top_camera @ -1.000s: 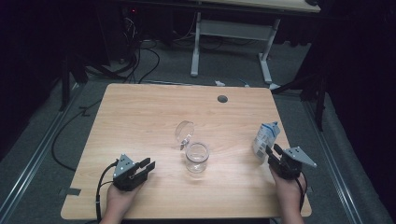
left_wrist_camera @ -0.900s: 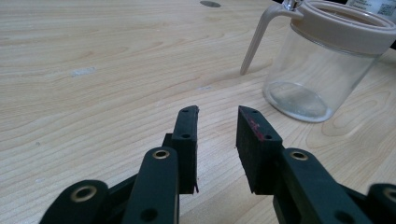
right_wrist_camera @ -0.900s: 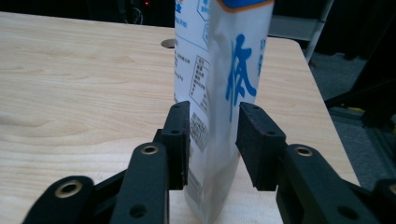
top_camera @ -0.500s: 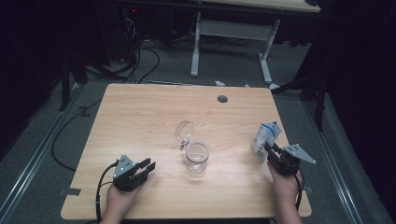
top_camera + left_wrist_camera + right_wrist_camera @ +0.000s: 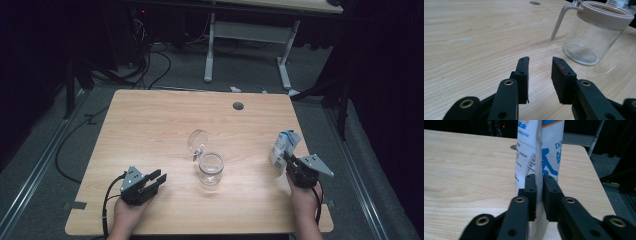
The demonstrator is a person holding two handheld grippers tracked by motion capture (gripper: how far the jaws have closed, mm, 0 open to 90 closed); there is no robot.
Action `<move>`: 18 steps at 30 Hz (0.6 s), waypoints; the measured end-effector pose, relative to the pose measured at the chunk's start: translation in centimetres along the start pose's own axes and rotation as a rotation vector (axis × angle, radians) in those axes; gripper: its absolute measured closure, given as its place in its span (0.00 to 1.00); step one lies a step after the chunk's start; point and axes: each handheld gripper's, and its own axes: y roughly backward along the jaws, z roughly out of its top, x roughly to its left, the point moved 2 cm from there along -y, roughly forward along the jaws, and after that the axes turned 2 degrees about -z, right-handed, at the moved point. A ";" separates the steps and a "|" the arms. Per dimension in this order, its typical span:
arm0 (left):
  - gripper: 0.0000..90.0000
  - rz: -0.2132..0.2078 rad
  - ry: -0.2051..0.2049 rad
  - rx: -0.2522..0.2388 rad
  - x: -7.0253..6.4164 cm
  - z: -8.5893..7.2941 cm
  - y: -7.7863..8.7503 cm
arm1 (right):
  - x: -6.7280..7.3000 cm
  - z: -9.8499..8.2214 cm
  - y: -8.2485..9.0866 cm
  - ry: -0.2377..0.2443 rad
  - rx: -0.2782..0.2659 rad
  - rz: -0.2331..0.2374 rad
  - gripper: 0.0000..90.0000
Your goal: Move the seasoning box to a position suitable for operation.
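A white and blue bag [image 5: 284, 146] [image 5: 539, 147] stands upright near the table's right edge. My right gripper [image 5: 290, 165] [image 5: 539, 195] has just been closing its jaws and now pinches the bag's thin back seam between its pads. A clear glass jar [image 5: 210, 168] [image 5: 596, 35] with a beige rim stands at the table's middle, its hinged lid [image 5: 197, 141] flipped up behind it. My left gripper [image 5: 156, 180] [image 5: 539, 76] rests on the table near the front left, open with nothing between its fingers, pointing towards the jar, which stands a short way off.
The wooden table [image 5: 150, 130] has a round cable hole [image 5: 238, 106] near its far edge. Beyond it stand a white desk frame [image 5: 250, 35] and loose cables [image 5: 150, 65] on the grey floor. Bare wood lies left of the jar.
The right gripper's jaws have drawn together on the bag's seam. Both hands have stayed in place, and the jar and bag have not moved.
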 end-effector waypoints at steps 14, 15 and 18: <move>0.74 -0.014 -0.002 0.000 -0.2 0.0 -0.1 | -0.6 0.4 -0.1 -0.052 0.033 0.079 1.00; 0.74 -0.017 -0.003 0.002 -0.2 0.0 -0.1 | -0.6 0.5 -0.1 -0.050 0.036 0.082 1.00; 0.71 -0.025 -0.005 -0.001 -0.3 0.1 0.0 | -0.4 0.7 -0.1 -0.042 0.039 0.084 1.00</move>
